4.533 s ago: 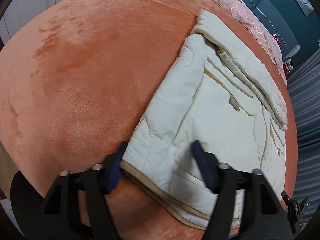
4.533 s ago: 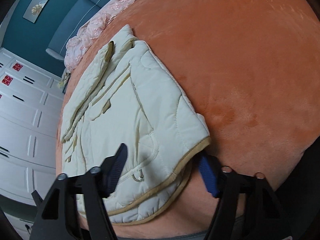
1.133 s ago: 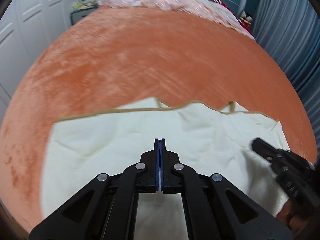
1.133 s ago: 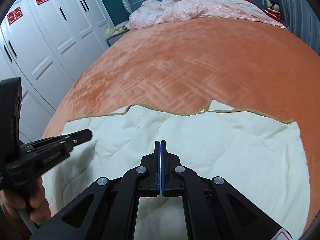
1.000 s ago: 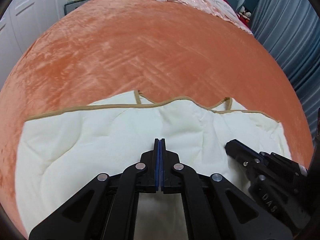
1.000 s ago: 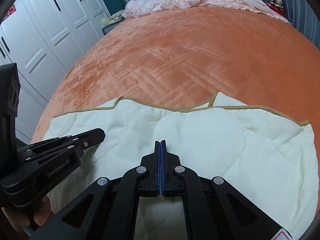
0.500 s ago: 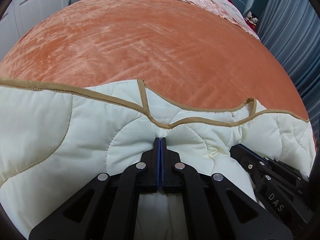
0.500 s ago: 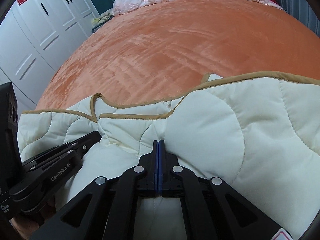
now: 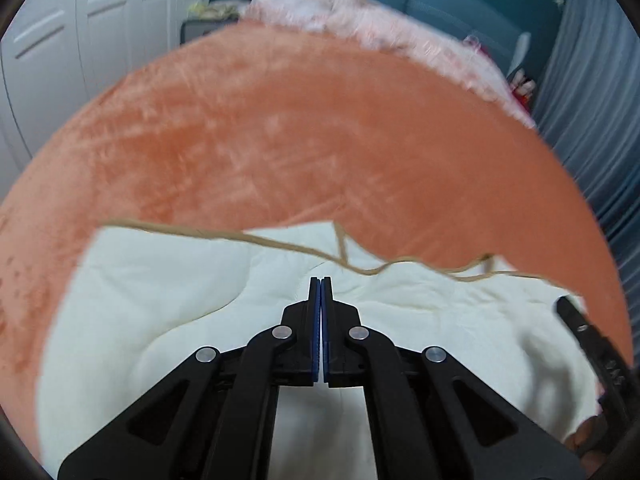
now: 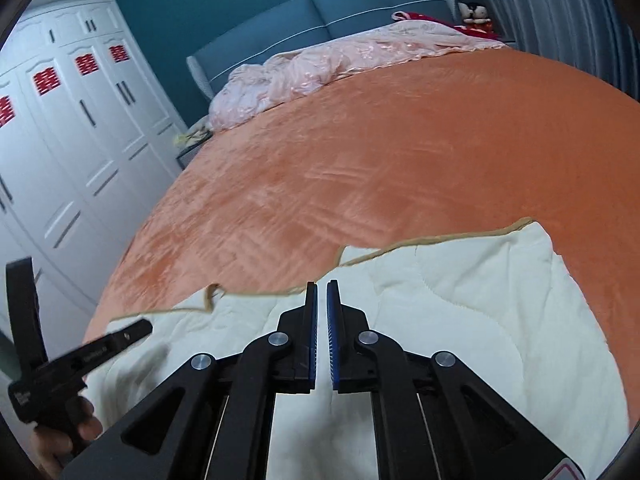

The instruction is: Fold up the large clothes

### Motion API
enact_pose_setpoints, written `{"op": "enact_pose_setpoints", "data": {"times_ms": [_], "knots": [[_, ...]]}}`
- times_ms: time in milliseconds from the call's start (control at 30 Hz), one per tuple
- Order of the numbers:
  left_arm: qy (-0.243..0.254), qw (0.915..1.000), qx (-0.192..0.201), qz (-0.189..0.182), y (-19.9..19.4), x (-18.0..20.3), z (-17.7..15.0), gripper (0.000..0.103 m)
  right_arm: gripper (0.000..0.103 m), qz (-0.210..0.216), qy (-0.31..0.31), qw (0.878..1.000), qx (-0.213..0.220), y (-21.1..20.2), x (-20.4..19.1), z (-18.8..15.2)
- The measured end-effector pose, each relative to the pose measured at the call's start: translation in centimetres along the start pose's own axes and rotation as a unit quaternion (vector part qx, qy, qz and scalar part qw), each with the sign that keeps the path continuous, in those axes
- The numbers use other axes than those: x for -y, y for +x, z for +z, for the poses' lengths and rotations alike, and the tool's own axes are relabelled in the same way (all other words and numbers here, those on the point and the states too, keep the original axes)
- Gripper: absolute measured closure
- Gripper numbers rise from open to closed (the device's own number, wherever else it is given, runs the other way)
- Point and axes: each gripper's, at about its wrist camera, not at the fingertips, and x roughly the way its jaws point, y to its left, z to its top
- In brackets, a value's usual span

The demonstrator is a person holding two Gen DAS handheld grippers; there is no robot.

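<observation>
Orange bed (image 10: 360, 152), cream quilted jacket (image 10: 480, 320) spread

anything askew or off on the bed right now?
The cream quilted jacket lies folded, but its tan-trimmed far edge is ragged, with layers stepped and a corner of trim kinked up. A crumpled pink cover is bunched by the headboard. No damage visible.

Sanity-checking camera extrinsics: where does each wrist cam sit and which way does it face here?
Left wrist: on the left gripper, looking up the orange bed over the cream jacket; own shut fingers show, right gripper at the right edge.
Right wrist: on the right gripper, facing the headboard and wardrobe; fingers slightly parted, left gripper and hand lower left.
Shared: jacket, bed, pink bedding, each other's gripper.
</observation>
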Motion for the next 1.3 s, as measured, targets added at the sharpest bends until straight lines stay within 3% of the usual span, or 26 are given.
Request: {"op": "enact_pose_setpoints", "data": {"times_ms": [67, 167, 333, 533, 900, 1067, 1133, 1300], "knots": [[0.010, 0.9996, 0.000, -0.025, -2.5, 0.6, -1.7, 0.103, 0.098, 0.033, -0.019, 0.999, -0.026, -1.6, -1.1, -1.4], [0.025, 0.9974, -0.043, -0.052, -3.0, 2.1, -5.3, 0.103, 0.098, 0.057, -0.044, 0.994, -0.083, -2.1, -3.1, -4.5], [0.013, 0.9955, -0.082, -0.044, -1.4, 2.2, -9.4, 0.103, 0.100, 0.028, -0.054, 0.987, -0.149, -0.3, -4.4, -8.7], [-0.011, 0.9942, -0.092, -0.055, 0.6, 1.3, -10.2, 0.103, 0.103, 0.009, -0.035, 0.986, -0.164, 1.7, -3.6, -9.8], [0.028, 0.9974, -0.064, -0.019, 1.4, 3.2, -10.9, 0.103, 0.103, -0.009, -0.060, 0.989, -0.137, 2.3, -3.9, -10.8], [0.030, 0.9969, -0.072, -0.013, 1.3, 3.4, -10.2, 0.103, 0.103, -0.015, -0.054, 0.986, -0.155, 2.6, -4.4, -10.0], [0.006, 0.9965, -0.080, -0.022, -0.1, 2.9, -9.3, 0.103, 0.103, -0.022, -0.044, 0.986, -0.161, 1.9, -5.0, -8.8], [-0.060, 0.9968, -0.043, -0.032, -6.6, -1.8, -8.1, 0.103, 0.102, -0.002, -0.066, 0.987, -0.147, -1.7, -7.8, -8.5]]}}
